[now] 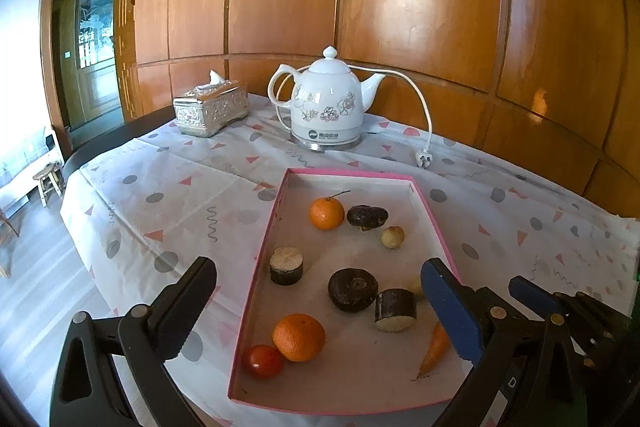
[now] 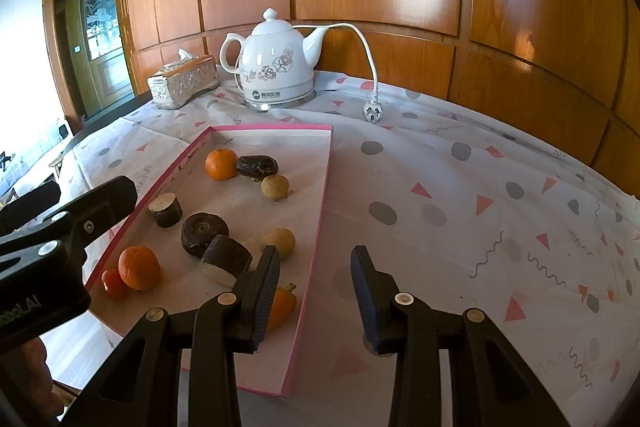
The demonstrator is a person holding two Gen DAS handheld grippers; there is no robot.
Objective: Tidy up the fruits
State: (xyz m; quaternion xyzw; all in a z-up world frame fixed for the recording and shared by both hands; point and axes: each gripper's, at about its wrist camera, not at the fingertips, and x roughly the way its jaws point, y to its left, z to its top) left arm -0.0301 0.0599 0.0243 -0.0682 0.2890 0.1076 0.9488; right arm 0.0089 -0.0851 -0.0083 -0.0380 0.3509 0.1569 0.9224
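A shallow pink-rimmed tray (image 1: 276,211) on the table holds two oranges (image 1: 327,213) (image 1: 299,337), a small red tomato (image 1: 263,361), a carrot (image 1: 434,351), dark round pieces (image 1: 353,289), cut dark-skinned cylinders (image 1: 395,309) and small pale round fruits (image 2: 280,241). My left gripper (image 1: 320,291) hangs open and wide over the tray's near half, with nothing between its fingers. My right gripper (image 2: 316,267) is open and straddles the tray's right rim (image 2: 326,187). Its left finger partly hides the carrot (image 2: 282,303).
A white flowered electric kettle (image 1: 326,103) stands at the back, its cord and plug (image 1: 423,158) lying on the patterned tablecloth. A silver tissue box (image 1: 211,107) sits to its left. Wooden panelling rises behind. The table edge drops to the floor at left.
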